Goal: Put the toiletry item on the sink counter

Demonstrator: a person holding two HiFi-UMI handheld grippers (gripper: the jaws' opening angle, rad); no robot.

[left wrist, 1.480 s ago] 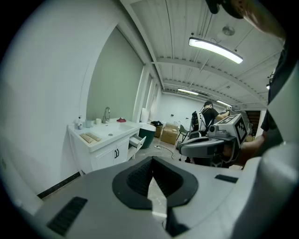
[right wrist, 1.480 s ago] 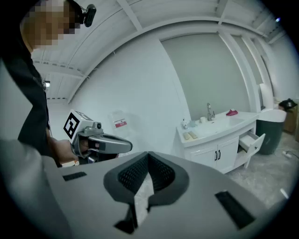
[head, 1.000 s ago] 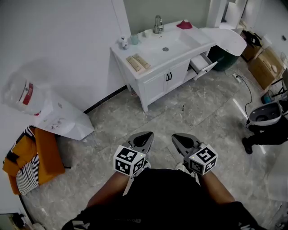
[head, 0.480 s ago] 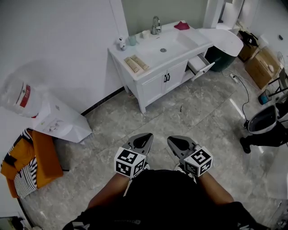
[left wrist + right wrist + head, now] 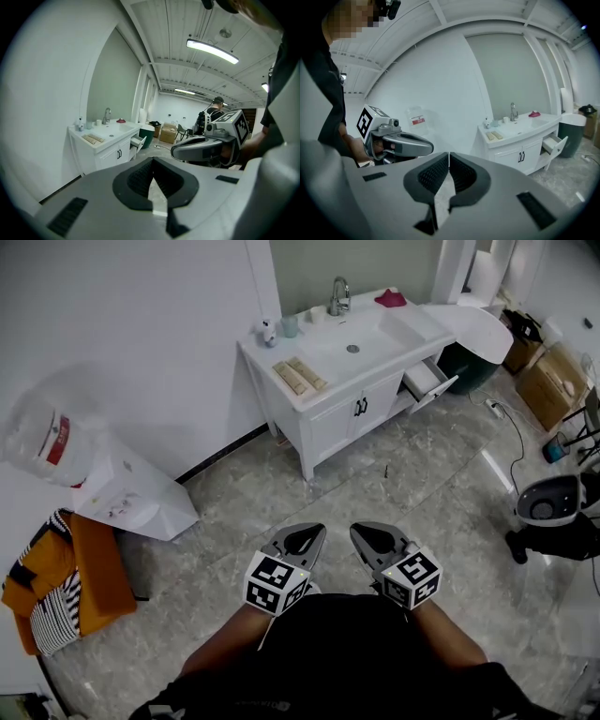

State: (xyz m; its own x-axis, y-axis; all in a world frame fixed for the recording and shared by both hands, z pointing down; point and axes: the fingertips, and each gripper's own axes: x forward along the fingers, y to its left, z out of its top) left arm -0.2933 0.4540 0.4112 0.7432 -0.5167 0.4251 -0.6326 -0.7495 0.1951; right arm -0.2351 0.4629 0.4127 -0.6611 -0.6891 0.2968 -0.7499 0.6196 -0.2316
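- Toiletry item: nothing is carried yet, and I cannot tell which thing is meant. On the white vanity sink counter lie two flat beige pieces at its left end. A small white bottle and a pale cup stand at the back beside the chrome faucet.
- An open white drawer juts from the vanity's right side; what is in it is too small to see.
- The grey left gripper has its jaws pressed together with nothing between them, and so does the grey right gripper. They are held side by side, low before the person's body, well apart from the vanity across the grey marbled floor.
- The step in hand looks like the approach. Come up square to the counter front, grippers low, clear of the jutting drawer.
- Once close, check the drawer first. Part the jaws before reaching in, close on the item's middle, and set it on the bare stretch right of the basin.
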